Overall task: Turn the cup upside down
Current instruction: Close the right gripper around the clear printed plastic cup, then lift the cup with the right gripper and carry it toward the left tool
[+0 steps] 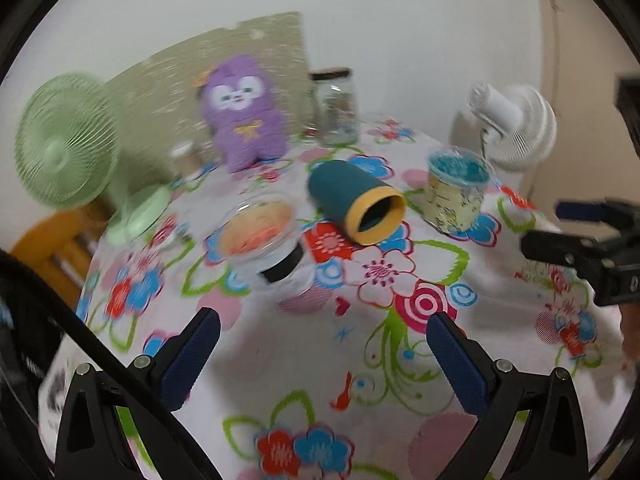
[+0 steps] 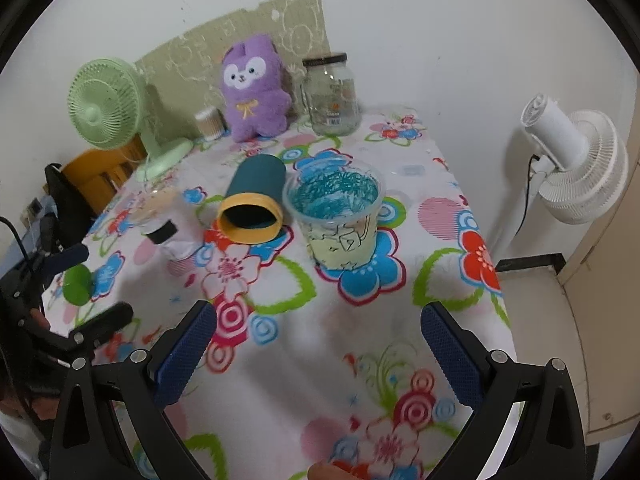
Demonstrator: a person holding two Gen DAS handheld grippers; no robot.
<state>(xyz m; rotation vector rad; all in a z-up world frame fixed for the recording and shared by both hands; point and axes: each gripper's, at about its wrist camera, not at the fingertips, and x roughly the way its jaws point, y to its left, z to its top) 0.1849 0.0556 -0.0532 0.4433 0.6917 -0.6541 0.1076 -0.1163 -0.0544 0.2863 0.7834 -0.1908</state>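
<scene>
A teal cup with a yellow rim (image 1: 354,200) (image 2: 256,200) lies on its side on the flowered tablecloth, mouth toward me. To its right a clear plastic cup (image 1: 456,190) (image 2: 340,216) holding teal shreds stands upright. To its left a clear cup with a black band (image 1: 266,240) (image 2: 164,220) is tilted over, blurred. My left gripper (image 1: 324,344) is open and empty, short of the cups. My right gripper (image 2: 318,340) is open and empty too, in front of the upright cup. Each gripper shows at the edge of the other's view: the right (image 1: 568,228), the left (image 2: 86,286).
A purple plush toy (image 2: 252,92), a glass jar (image 2: 332,96) and a small container (image 2: 210,122) stand at the back by the wall. A green fan (image 2: 108,104) is at the back left, a white fan (image 2: 576,160) beyond the table's right edge (image 2: 496,280).
</scene>
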